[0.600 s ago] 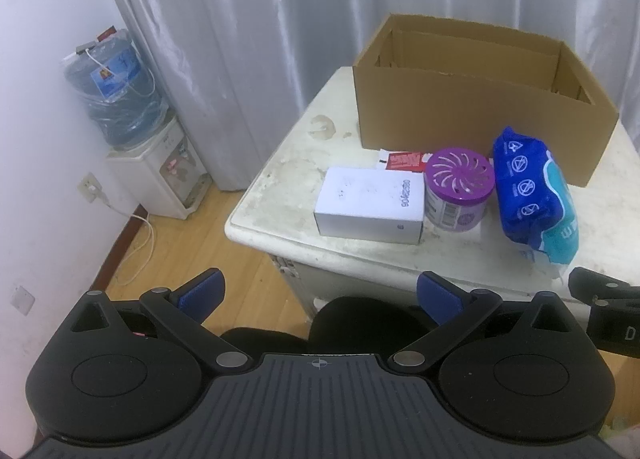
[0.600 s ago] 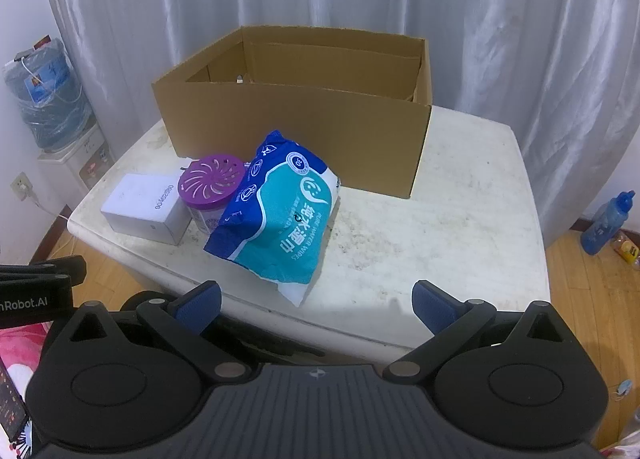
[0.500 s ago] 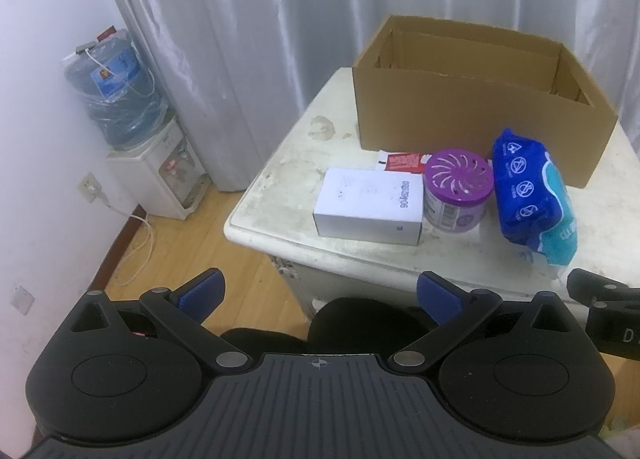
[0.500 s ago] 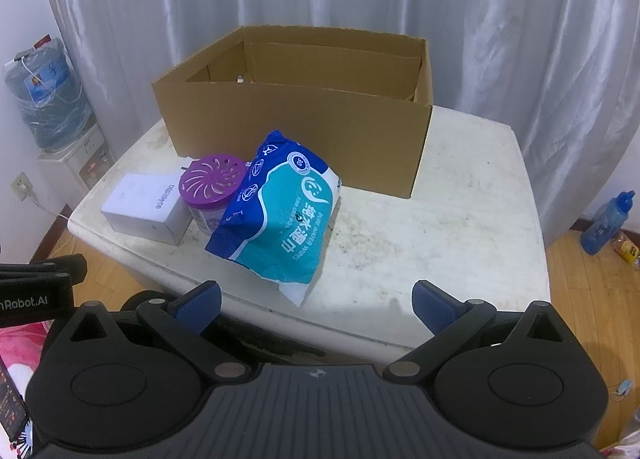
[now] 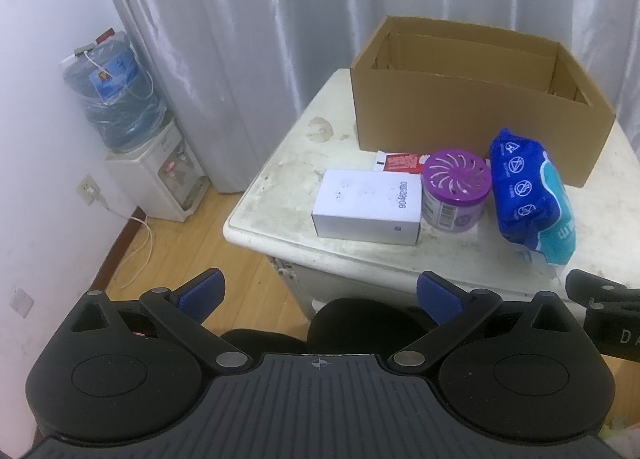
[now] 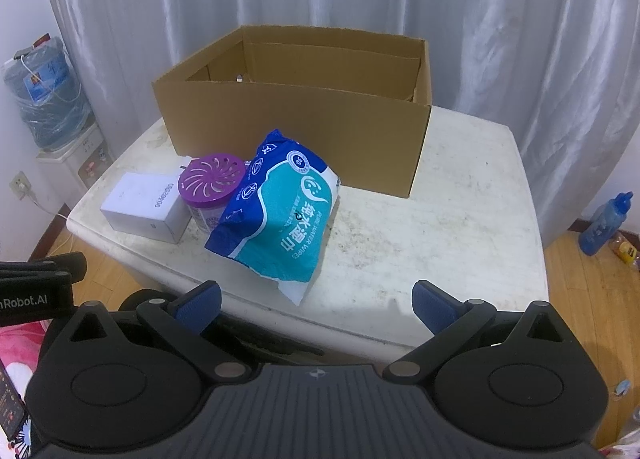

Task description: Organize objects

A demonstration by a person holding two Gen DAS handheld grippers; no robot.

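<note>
An open cardboard box (image 5: 476, 115) (image 6: 296, 131) stands at the back of a worn white table (image 5: 288, 179) (image 6: 448, 227). In front of it lie a white carton (image 5: 368, 206) (image 6: 144, 206), a purple-lidded air freshener jar (image 5: 456, 189) (image 6: 210, 191), a blue-and-teal wet wipes pack (image 5: 530, 189) (image 6: 280, 215) and a small red-and-white packet (image 5: 400, 162). My left gripper (image 5: 318, 291) is open and empty, short of the table's front edge. My right gripper (image 6: 316, 299) is open and empty, just before the wipes pack.
A water dispenser with a blue bottle (image 5: 132, 131) (image 6: 44, 107) stands left of the table by a white wall. Grey curtains (image 5: 280, 19) hang behind. A blue bottle (image 6: 604, 223) stands on the wooden floor at right. A black chair seat (image 5: 360, 319) sits below the table front.
Both grippers have barely moved; the view has only drifted slightly. The objects on the table have not moved.
</note>
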